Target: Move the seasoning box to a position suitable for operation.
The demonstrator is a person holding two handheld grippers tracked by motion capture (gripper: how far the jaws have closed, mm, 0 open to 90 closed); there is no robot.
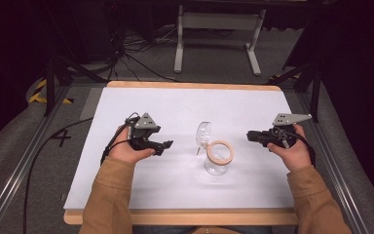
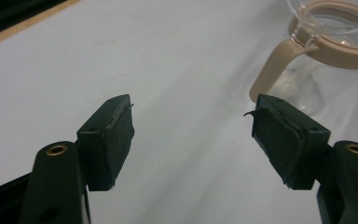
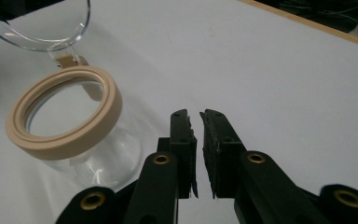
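Note:
A clear glass jar (image 1: 217, 161) with a tan rim ring stands upright in the middle of the white table, its clear hinged lid (image 1: 204, 134) flipped open and standing up behind it. In the left gripper view the jar (image 2: 328, 51) sits at the upper right, with a tan strap running down its side. My left gripper (image 1: 168, 144) is held to the left of the jar, jaws wide apart and empty (image 2: 193, 126). My right gripper (image 1: 250, 136) is held to the right of the jar, jaws nearly closed on nothing (image 3: 198, 128); the jar (image 3: 70, 121) lies to their left.
The white sheet (image 1: 175, 107) covers a wooden-edged table. Beyond its far edge stand a white metal frame (image 1: 219, 34) and loose cables on grey carpet. Metal rails run along both sides of the table.

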